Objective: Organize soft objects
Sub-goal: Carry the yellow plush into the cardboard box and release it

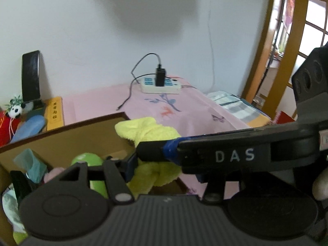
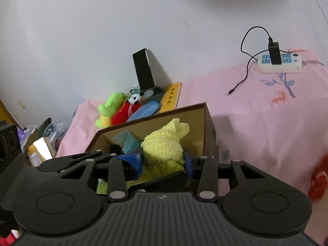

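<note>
Both claws are gripping the yellow towel (image 2: pixel 164 147) above the cardboard box (image 2: pixel 209 127): right claw (image 2: pixel 163 162) clamped on it, left claw (image 1: pixel 135 160) seemingly clamped too.

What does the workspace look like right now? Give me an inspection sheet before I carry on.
Surface: pink floral sheet covering the bed.
Job's things: yellow towel above the open cardboard box; green plush and teal cloth inside the box.
Clutter: green plush toy, panda doll, blue case, yellow book and black speaker by the wall.
Grippers: right claw shut on the yellow towel; left claw also grips it.
Cables: power strip with black charger; its loose cable lies on the sheet.
Surroundings: white wall, wooden door frame.
</note>
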The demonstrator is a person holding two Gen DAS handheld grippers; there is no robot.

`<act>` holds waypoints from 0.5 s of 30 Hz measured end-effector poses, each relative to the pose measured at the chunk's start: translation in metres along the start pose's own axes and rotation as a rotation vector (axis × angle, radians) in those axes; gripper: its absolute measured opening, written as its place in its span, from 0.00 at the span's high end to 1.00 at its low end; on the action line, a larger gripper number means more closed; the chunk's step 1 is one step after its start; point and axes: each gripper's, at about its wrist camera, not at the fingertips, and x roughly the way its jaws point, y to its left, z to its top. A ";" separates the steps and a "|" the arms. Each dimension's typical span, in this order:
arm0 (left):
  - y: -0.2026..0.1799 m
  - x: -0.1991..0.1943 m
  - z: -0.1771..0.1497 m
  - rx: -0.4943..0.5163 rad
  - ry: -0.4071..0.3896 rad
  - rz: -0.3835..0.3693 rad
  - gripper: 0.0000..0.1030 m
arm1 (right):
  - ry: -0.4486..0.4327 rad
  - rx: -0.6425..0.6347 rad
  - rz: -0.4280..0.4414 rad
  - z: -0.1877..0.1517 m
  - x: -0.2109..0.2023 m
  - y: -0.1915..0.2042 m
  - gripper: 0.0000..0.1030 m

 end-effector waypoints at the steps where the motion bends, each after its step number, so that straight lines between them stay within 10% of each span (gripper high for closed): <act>1: 0.004 0.005 0.001 -0.006 0.003 0.007 0.49 | 0.000 -0.002 -0.010 0.001 0.007 -0.001 0.76; 15: 0.049 0.065 -0.009 -0.101 0.121 0.154 0.43 | 0.027 -0.045 -0.073 0.004 0.057 -0.014 0.76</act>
